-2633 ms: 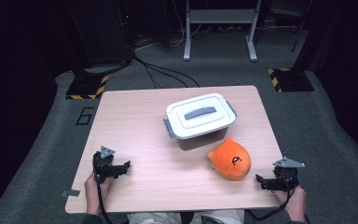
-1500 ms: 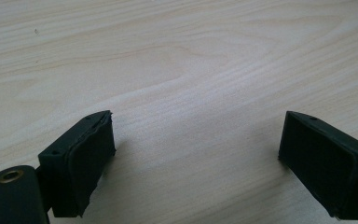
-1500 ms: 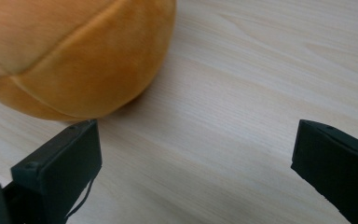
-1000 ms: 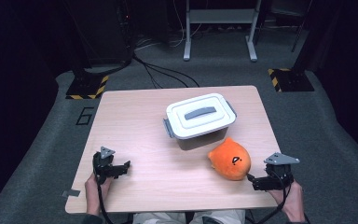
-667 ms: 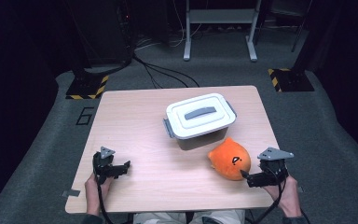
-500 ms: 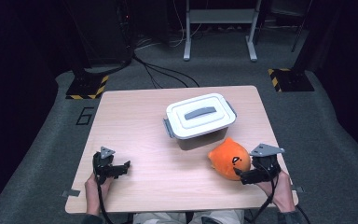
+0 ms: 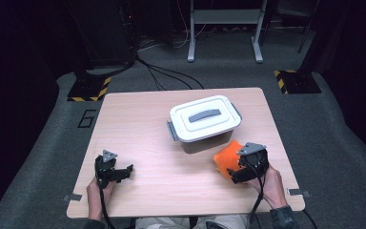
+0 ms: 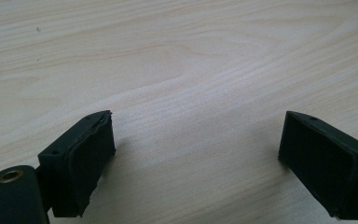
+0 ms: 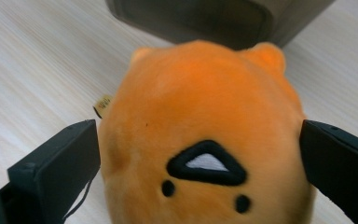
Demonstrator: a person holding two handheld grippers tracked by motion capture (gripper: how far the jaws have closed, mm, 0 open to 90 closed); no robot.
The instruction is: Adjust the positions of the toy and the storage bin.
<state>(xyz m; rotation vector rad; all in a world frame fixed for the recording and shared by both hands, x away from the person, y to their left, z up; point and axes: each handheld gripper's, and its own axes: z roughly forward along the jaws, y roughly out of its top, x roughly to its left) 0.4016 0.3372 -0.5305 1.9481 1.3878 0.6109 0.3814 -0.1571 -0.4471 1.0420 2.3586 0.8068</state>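
At the near left corner of the table point(image 7: 138, 119), a pale wood-grain board with rounded corners, the left gripper point(image 7: 116, 172) rests low in a hand point(image 7: 96, 191). Its own view shows two blocky black jaws with flat, matte rubbery pads standing wide apart over bare wood, with nothing between them.

Near the middle of the table, a little to the right, sits a box point(image 7: 205, 123): a rectangular plastic tub with rounded corners, grey walls, a smooth white lid and a flat grey handle set into the top. Grey clips show at its short ends.

Just in front of the box's right end lies the plush toy point(image 7: 227, 161), a round, soft orange ball of short fuzzy pile. The right gripper view shows small rounded ears, two black dot eyes and a black-edged triangle with a white centre stitched on it, and a small tag at its side.

The right gripper point(image 7: 240, 169), held in the person's right hand point(image 7: 268, 183), is spread around the toy: one jaw on each flank, at or just off the fur, which is not squeezed in.
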